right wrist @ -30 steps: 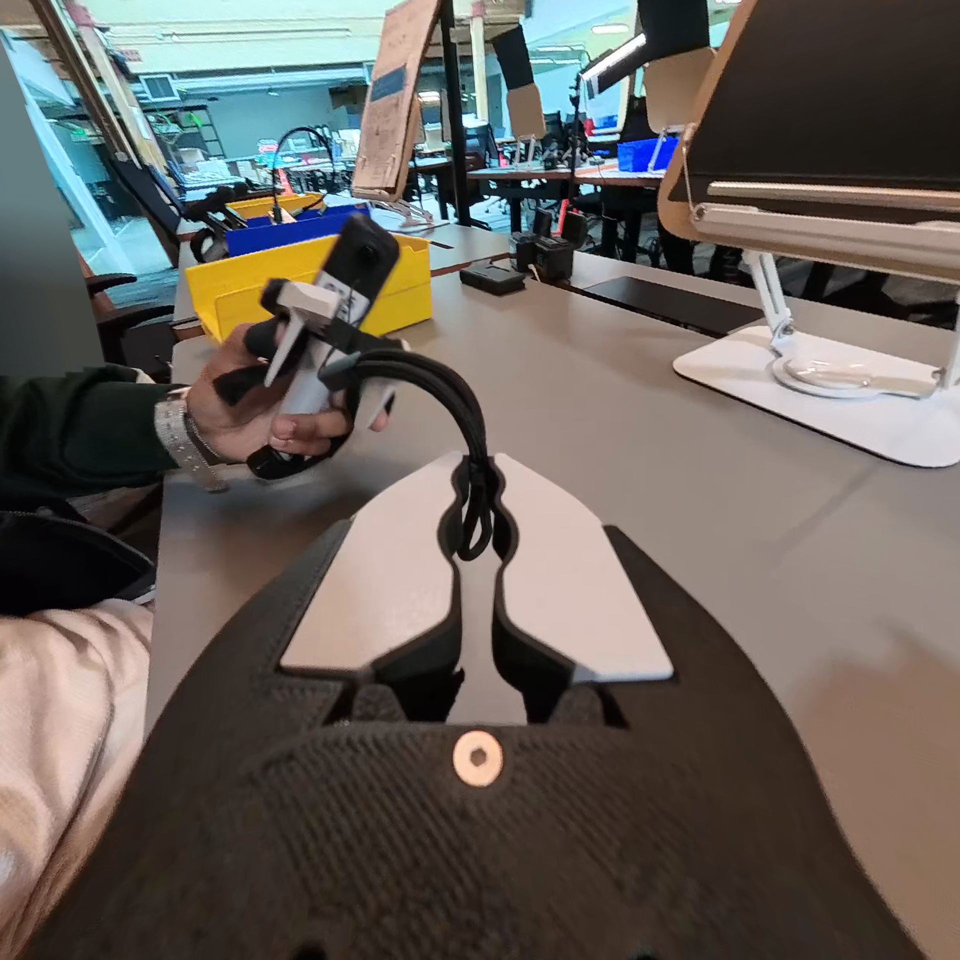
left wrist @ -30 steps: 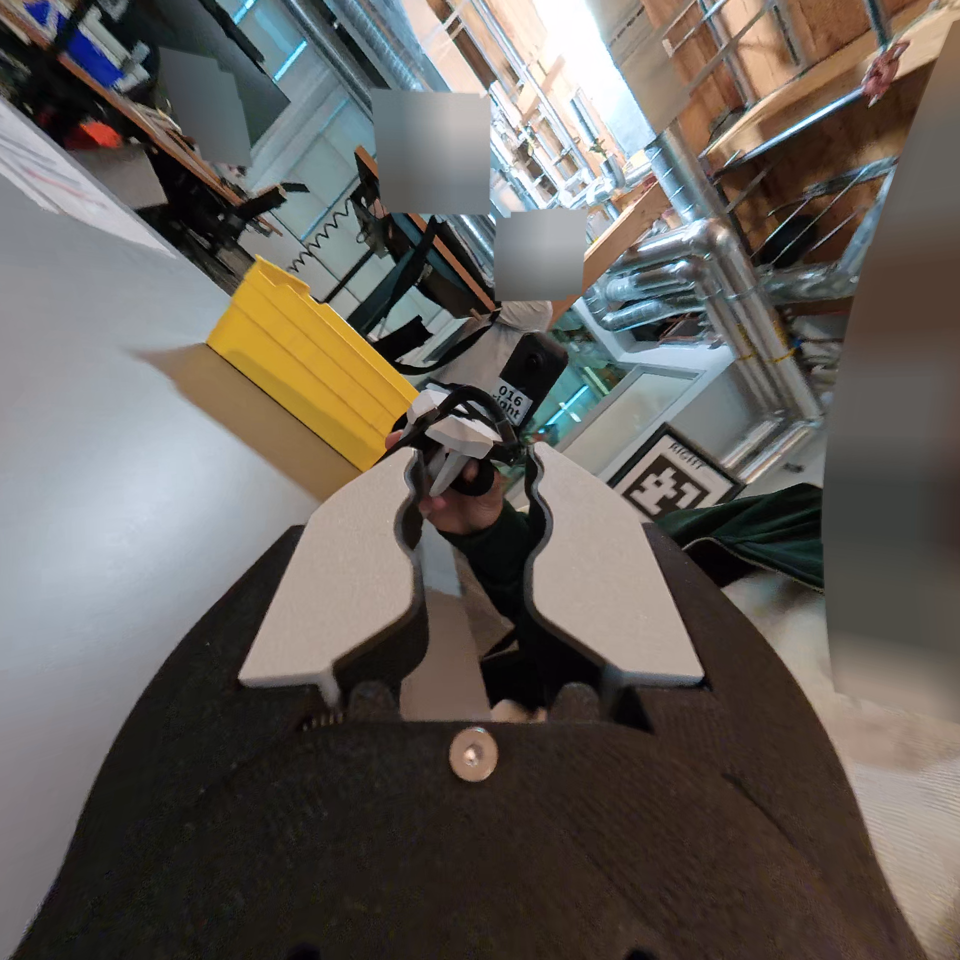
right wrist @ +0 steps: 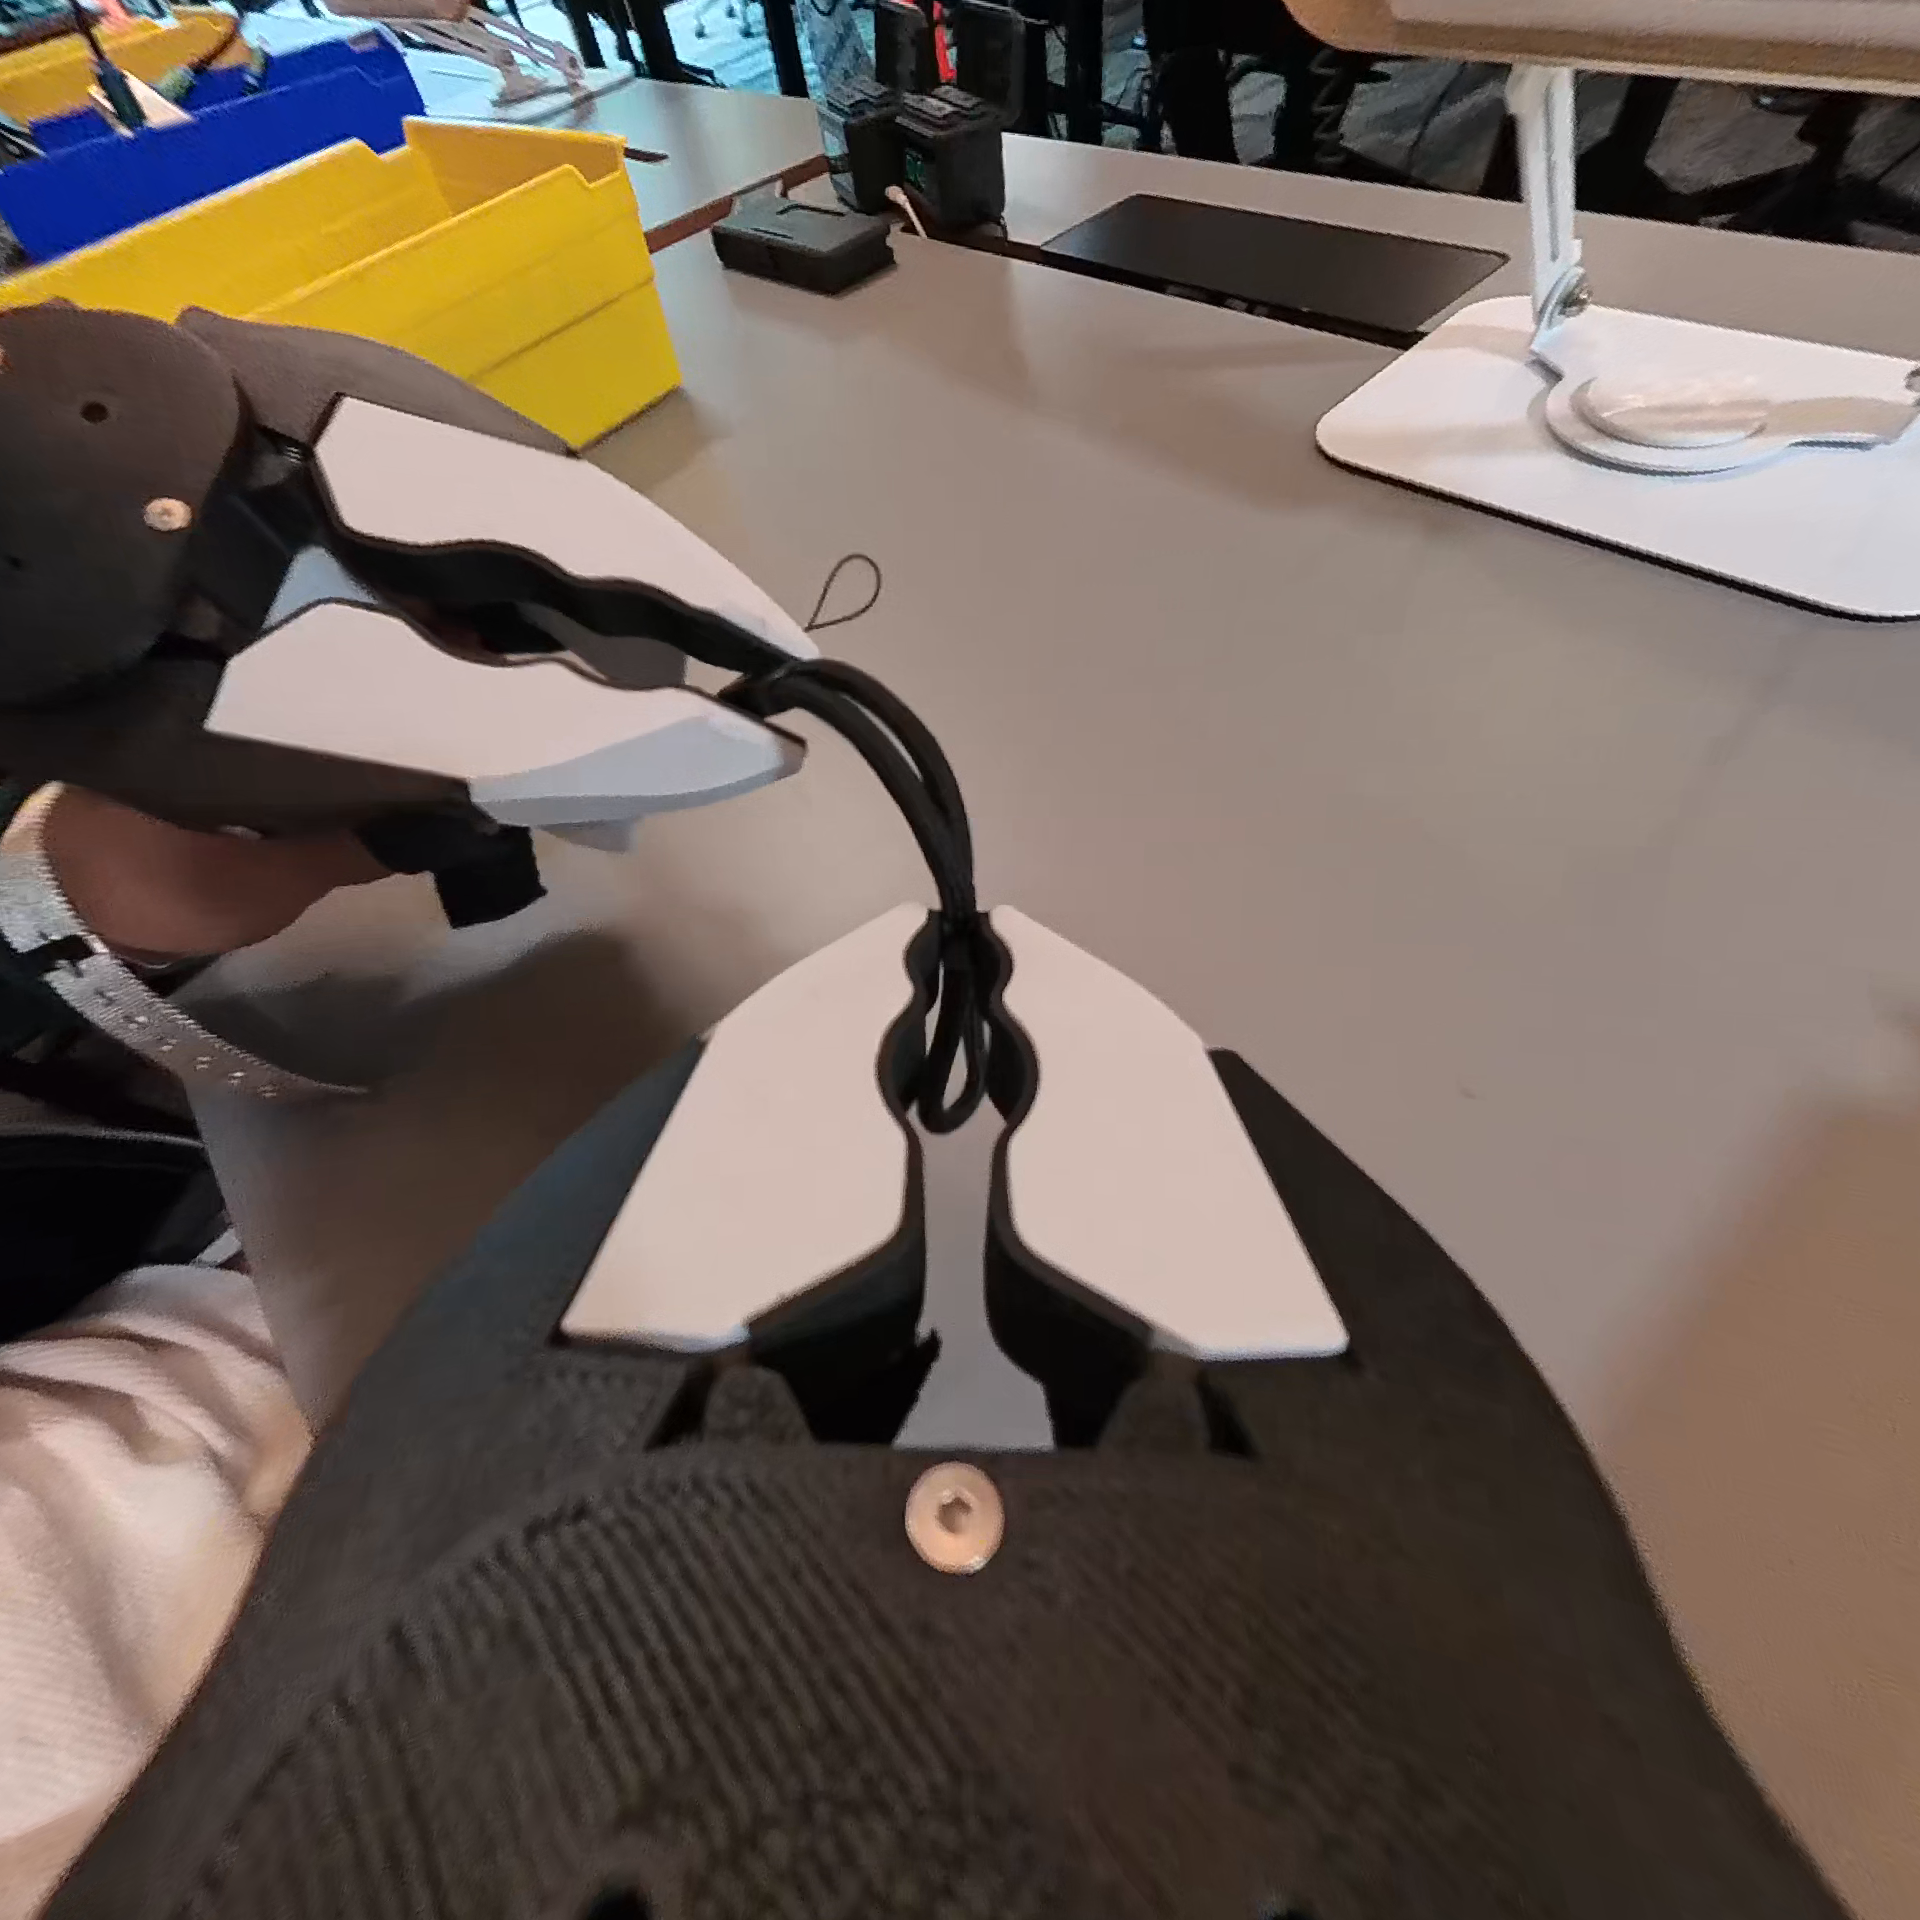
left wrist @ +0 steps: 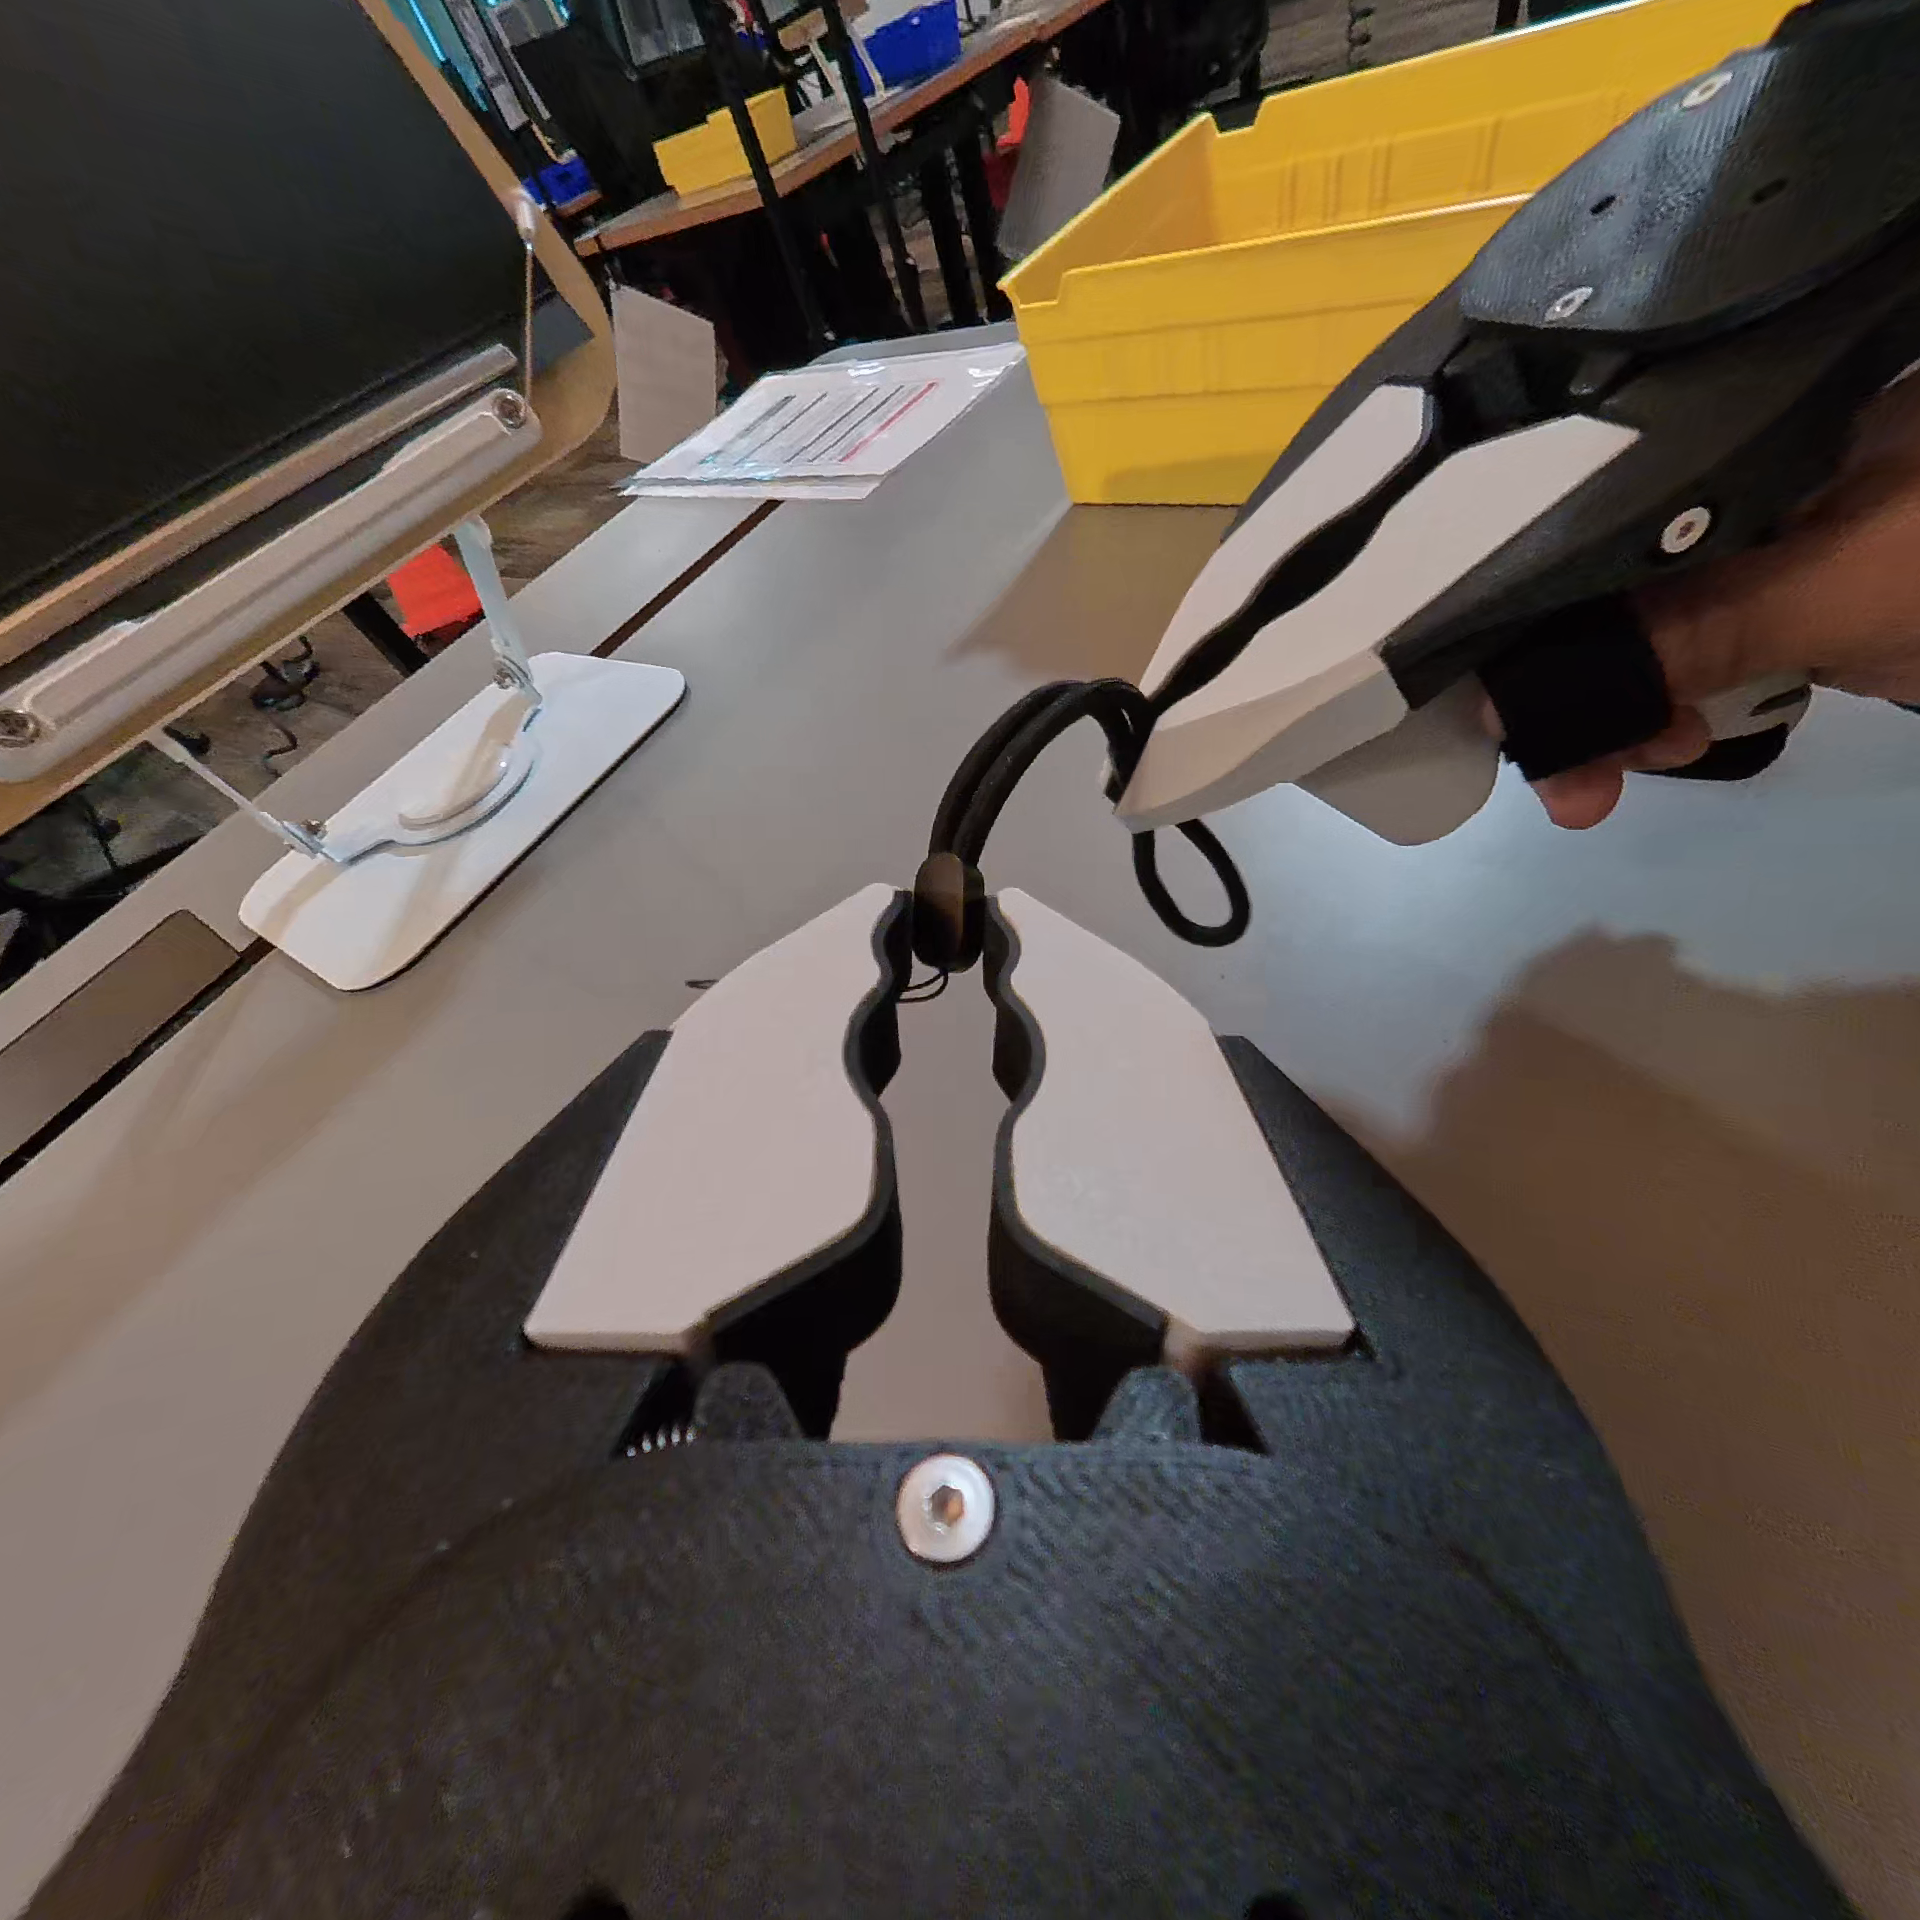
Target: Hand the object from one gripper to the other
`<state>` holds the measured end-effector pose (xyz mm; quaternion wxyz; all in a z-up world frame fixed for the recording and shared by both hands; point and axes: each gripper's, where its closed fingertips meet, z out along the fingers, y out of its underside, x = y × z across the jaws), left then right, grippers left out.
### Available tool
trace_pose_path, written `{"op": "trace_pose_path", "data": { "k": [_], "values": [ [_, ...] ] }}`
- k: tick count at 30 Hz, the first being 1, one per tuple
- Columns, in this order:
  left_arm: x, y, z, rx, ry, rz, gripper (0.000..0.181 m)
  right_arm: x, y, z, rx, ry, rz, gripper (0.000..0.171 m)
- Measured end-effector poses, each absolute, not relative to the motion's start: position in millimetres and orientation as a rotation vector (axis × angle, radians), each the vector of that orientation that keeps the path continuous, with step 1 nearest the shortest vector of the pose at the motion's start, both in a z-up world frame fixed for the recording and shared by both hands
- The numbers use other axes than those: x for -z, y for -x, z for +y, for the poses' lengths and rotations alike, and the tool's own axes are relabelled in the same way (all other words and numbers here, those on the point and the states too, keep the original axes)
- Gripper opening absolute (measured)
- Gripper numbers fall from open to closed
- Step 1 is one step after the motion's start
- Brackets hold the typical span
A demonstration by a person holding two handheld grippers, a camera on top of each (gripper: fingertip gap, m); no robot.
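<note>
Black cord (left wrist: 1023, 748): bridging both tools above the counter (left wrist: 831, 665). My left hand-held gripper (left wrist: 943, 925) is pinching its toggle end; my right hand-held gripper (right wrist: 961, 935) is clamping the looped end.

The grey desk (right wrist: 1195, 582) lies bare beneath and ahead of both grippers; open passage runs forward down its middle. On one flank a yellow bin (left wrist: 1247, 312) stands with its tall wall facing the gap; on the other a white stand base (left wrist: 468, 790) sits flat, its slanted arm and the dark screen (left wrist: 229, 208) overhanging that side; papers (left wrist: 821, 426) lie flat near the far edge beside the bin, low enough to pass over. A black cord (right wrist: 914, 790) spans between the left gripper (right wrist: 769, 707) and right gripper (right wrist: 961, 914), barring any straight pass between the two; a small black box (right wrist: 800, 244) and a dark flat pad (right wrist: 1278, 265) occupy the far desk.
</note>
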<state>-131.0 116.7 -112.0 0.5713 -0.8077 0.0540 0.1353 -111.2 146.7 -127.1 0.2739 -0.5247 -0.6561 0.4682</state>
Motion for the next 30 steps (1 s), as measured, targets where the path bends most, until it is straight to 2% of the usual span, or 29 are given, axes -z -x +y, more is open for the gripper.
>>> {"op": "trace_pose_path", "data": {
  "k": [9,16,30],
  "values": [
    [125.9,132.2,117.8,-0.152,1.956,0.066,0.013,112.9,104.4,124.7,-1.428,1.287,-1.819,0.006],
    [128.0,130.9,118.0,-0.177,1.958,0.104,0.013,108.9,98.7,110.9,-1.506,1.232,-1.875,0.006],
    [132.2,122.5,119.4,-0.028,1.951,0.101,0.012,98.1,102.5,129.7,-1.527,1.249,-1.746,0.006]
  ]
}}
